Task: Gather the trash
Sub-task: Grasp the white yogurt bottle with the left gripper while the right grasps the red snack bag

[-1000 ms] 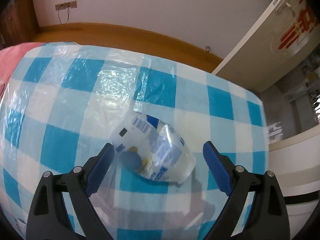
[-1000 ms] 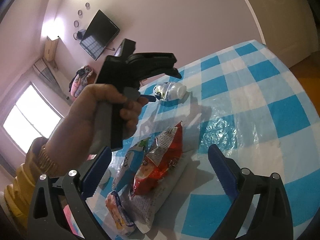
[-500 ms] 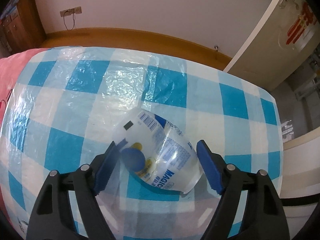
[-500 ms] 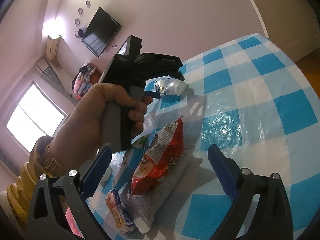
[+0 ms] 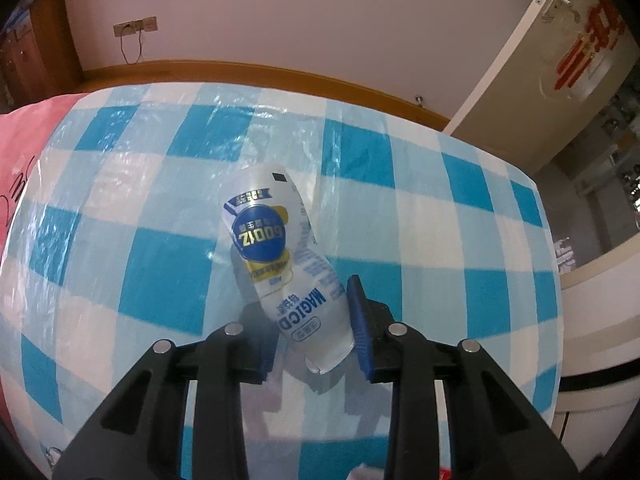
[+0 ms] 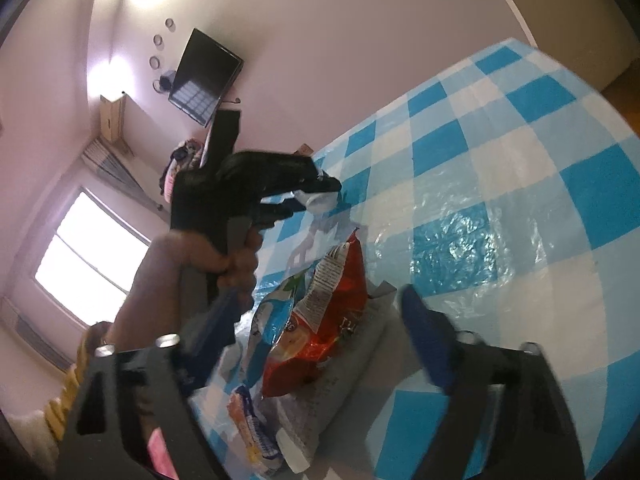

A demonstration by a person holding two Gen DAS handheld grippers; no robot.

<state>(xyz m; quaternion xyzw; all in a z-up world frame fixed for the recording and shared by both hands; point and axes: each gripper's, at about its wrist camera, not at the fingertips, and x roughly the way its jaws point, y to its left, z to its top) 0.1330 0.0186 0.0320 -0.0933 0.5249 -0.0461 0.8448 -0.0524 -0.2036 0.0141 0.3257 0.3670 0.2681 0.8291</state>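
Observation:
A white plastic bottle (image 5: 286, 258) with a blue round label sits between my left gripper's blue pads. My left gripper (image 5: 314, 334) is shut on its lower end and holds it over the blue-and-white checked tablecloth (image 5: 432, 216). In the right wrist view the left gripper (image 6: 316, 196) shows with the bottle (image 6: 320, 200) in its jaws. My right gripper (image 6: 316, 328) is open above a red snack bag (image 6: 324, 320), a blue-and-white wrapper (image 6: 272, 320) and a small orange packet (image 6: 248, 420), all lying on a grey sheet (image 6: 340, 376).
A pink cloth (image 5: 24, 152) lies at the table's left edge. A white fridge (image 5: 552, 60) stands at the right. A wall TV (image 6: 204, 76) and a bright window (image 6: 88, 256) show in the right wrist view. The hand (image 6: 208, 260) holding the left gripper is close by.
My left gripper has closed on the bottle and lifted it; the bottle has turned so its blue label faces the camera. My right gripper has moved lower over the wrappers.

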